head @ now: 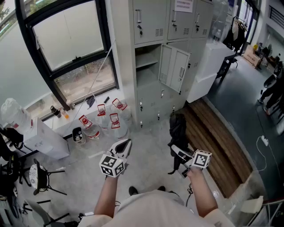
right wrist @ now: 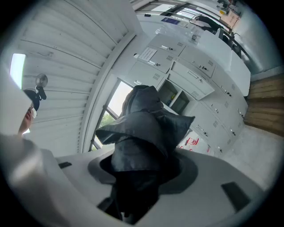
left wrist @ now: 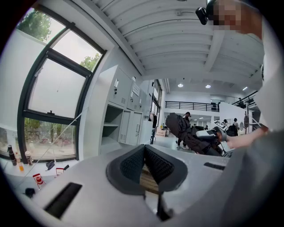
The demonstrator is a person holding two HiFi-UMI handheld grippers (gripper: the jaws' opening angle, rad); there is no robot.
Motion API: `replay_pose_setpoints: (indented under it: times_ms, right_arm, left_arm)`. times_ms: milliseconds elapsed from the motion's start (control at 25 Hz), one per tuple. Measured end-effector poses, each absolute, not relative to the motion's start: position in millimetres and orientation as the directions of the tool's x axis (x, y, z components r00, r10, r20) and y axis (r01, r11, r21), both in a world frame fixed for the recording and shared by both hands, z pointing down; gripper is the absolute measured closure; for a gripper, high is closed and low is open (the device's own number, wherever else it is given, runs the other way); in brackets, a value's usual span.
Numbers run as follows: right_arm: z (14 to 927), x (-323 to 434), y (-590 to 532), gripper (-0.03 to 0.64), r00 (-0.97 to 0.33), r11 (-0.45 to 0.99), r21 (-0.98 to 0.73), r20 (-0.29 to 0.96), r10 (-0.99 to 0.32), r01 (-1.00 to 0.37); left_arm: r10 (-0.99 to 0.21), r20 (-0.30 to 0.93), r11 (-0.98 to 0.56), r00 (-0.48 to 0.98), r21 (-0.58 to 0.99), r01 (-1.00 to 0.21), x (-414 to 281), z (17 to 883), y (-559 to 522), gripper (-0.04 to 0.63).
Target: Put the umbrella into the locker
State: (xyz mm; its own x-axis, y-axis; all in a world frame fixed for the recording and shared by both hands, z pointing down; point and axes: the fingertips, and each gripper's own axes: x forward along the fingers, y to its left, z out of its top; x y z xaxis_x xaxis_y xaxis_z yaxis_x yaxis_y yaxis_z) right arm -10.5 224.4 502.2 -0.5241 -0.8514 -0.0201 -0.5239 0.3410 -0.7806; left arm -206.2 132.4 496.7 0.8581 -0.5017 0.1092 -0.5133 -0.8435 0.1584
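jaws: left gripper (head: 127, 142) clenched empty | right gripper (head: 176, 151) grasping one black umbrella (head: 178, 126) | one locker (head: 147, 60) open

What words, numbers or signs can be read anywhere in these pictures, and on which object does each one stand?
Nothing can be read with certainty.
Paper notice on an upper locker door: red print, too small to read.
Red markings on the clear containers: too small to tell whether they are print.
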Motion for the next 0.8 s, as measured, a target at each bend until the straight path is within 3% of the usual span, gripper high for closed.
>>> replay_pose_setpoints:
  times_ms: [800]
  right_arm:
    - [497,4,230,0.385,-0.554,0.384,-0.783,-0.060,-0.830,-0.490]
  left_arm:
    - [-0.517,0.107,-0.839,0.849,0.132,-0.527,-188,490,145,0.591]
